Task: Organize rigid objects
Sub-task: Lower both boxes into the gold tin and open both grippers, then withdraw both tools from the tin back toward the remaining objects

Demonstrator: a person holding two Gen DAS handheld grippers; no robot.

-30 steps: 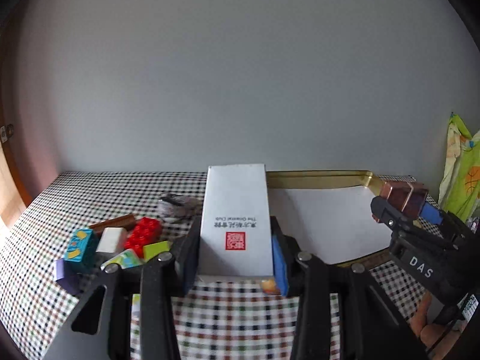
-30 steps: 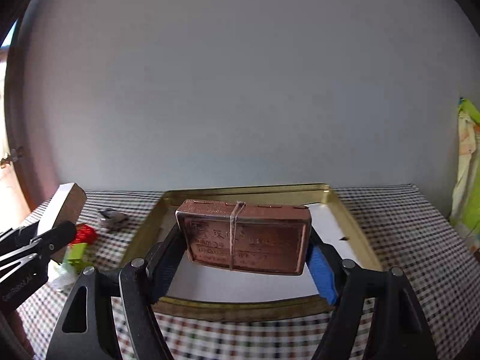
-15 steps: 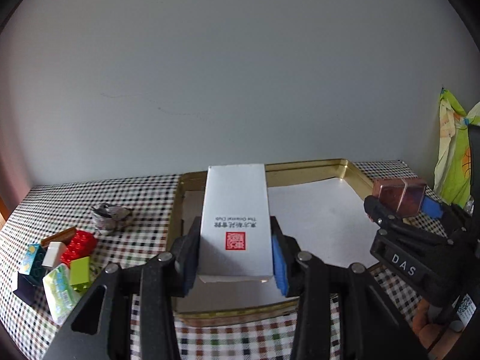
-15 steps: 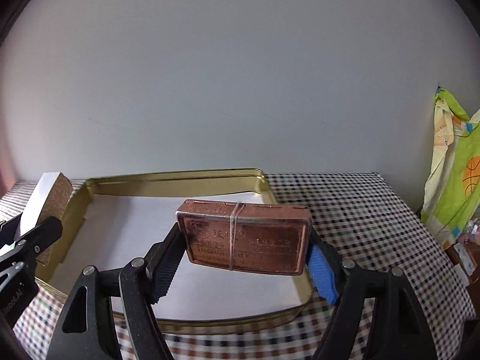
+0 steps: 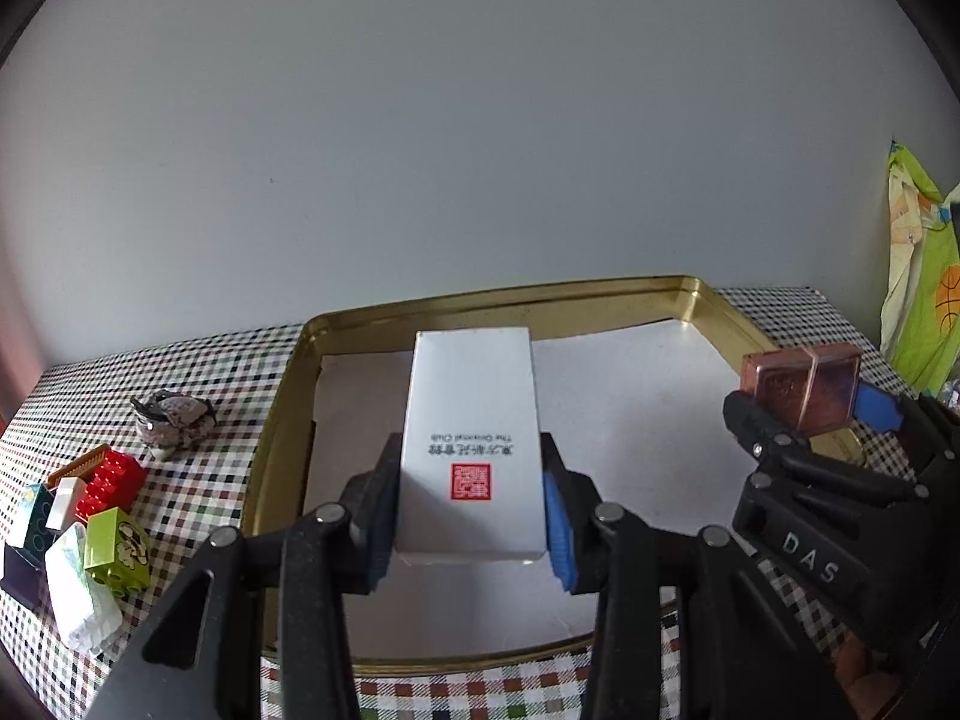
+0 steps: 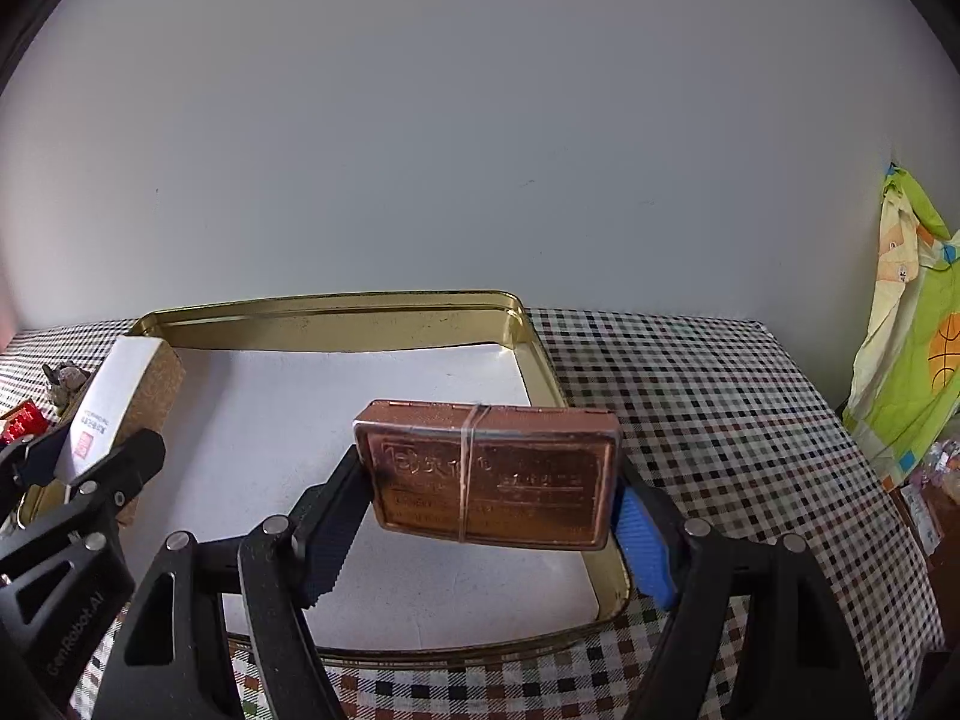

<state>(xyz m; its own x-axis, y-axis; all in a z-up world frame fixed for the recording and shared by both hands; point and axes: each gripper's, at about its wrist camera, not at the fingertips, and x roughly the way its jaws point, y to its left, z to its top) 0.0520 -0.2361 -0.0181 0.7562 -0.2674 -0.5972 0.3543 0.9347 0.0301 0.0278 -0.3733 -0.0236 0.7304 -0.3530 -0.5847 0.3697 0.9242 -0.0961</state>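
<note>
- Left edge of the table [image 5: 198, 372], covered in a checked cloth: a cluster of toy blocks, among them a red block [image 5: 111, 480] and a lime-green block [image 5: 117, 549], with a clear plastic packet [image 5: 81, 588] lying just beside the green one.
- Behind the blocks, nearer the wall: a small mottled grey-brown figurine [image 5: 174, 420], apart from the blocks and just outside the tray's left rim.
- Centre of the table: a shallow gold tray [image 5: 282, 420] lined with white paper [image 5: 630, 408]; its far rim runs along the table's back edge.
- Left gripper [image 5: 471, 516]: jaws pinching a white box [image 5: 471, 444] by its two long sides; the box, printed with a red seal and dark lettering, is held above the left half of the tray. In the right wrist view the same white box [image 6: 111, 402] shows a cork-textured side.
- Right gripper [image 6: 489, 504]: jaws pinching a copper-coloured tin [image 6: 489, 471] at its two short ends; a thin band is wrapped around the tin's middle. The tin is held flat above the tray's right half, near the front right corner. In the left wrist view the tin [image 5: 801, 387] appears end-on at the right.
- Beyond the table's right edge: a yellow-green patterned bag [image 6: 918, 324] hanging against the wall.
</note>
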